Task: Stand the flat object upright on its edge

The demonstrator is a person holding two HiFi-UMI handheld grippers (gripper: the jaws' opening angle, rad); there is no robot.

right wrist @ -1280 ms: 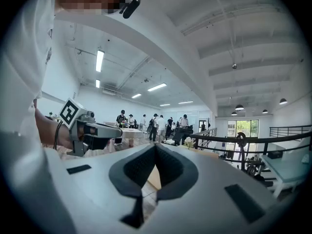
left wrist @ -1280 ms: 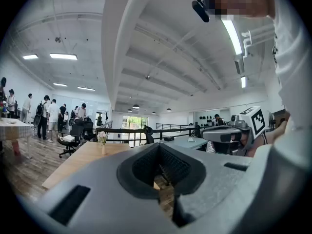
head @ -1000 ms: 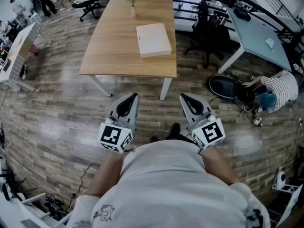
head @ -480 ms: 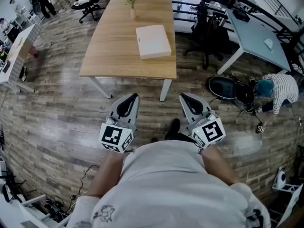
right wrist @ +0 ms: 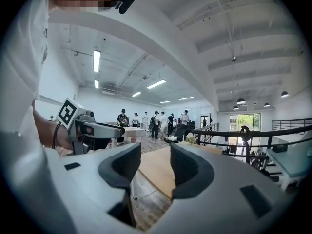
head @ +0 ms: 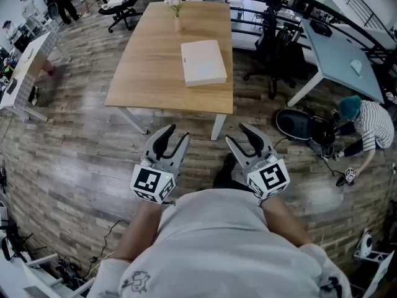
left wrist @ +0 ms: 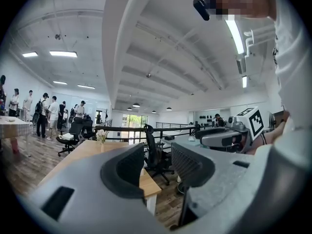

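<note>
Both pairs of jaws are now standing moderately apart where a second ago they were closed. The left hand-held gripper (head: pixel 175 135) and the right hand-held gripper (head: pixel 239 135) have just been opening, with nothing between the jaws of either, and the surface (head: pixel 149 67) is sitting slightly nearer in the head view. The flat white box (head: pixel 203 62) is lying flat on the right half of that surface. It is well apart from both hand-held grippers, which are hanging over the floor (head: pixel 74 166) short of the near edge. The step in hand is probably the approach. It is likely going best if both come in level with jaws kept apart, one lifting a long side of the box while the other is bracing the opposite side against sliding. Tipping it onto a long edge is probably giving the steadiest stand, clear of the small vase (head: pixel 177 22) at the far end.
</note>
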